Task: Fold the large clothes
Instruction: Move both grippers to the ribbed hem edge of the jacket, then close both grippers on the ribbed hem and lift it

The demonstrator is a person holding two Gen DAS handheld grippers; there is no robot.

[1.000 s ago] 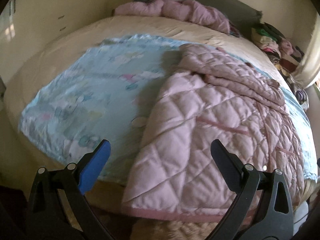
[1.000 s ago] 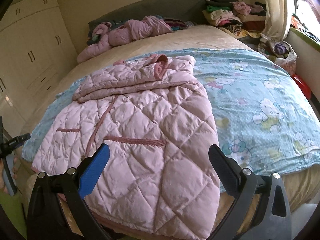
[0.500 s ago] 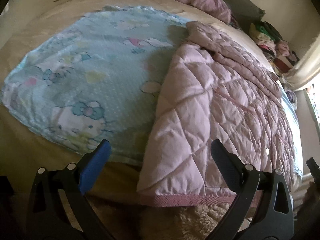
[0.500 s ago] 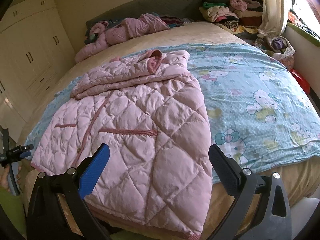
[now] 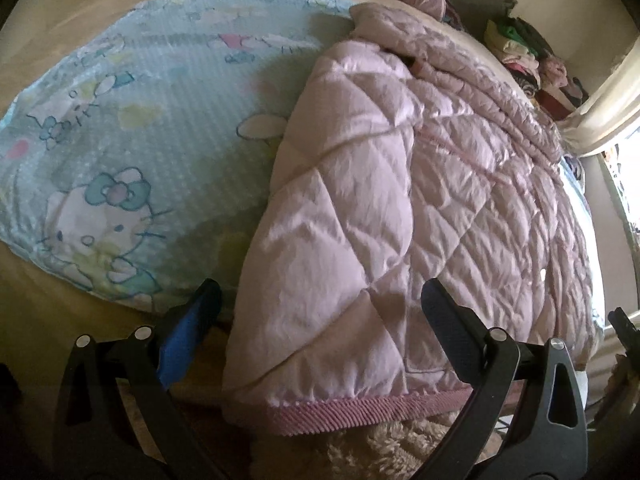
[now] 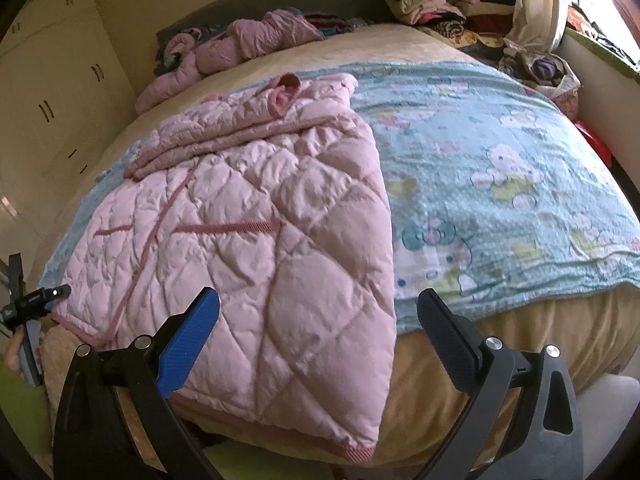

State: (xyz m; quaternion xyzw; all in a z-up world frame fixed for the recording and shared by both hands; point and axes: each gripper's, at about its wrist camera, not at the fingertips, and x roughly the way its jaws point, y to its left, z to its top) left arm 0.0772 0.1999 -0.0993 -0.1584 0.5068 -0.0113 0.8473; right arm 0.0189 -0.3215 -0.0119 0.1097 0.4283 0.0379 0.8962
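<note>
1. We see the pink quilted jacket lying flat on the blue cartoon-print blanket, its ribbed hem hanging over the near edge of the bed.
2. The left gripper hovers over the jacket's corner at the near edge, jaws wide apart and empty; the right gripper likewise stands agape above the jacket's other near corner, holding nothing.
3. Around the work: a second pink garment lies bunched at the far edge by the headboard; a pile of clothes occupies the far right corner; cupboards stand beyond the left edge.
4. A fluffy rug shows below the hem, partly cut off.
5. The sleeves are folded across the jacket's upper part; what lies beneath them is hidden.
</note>
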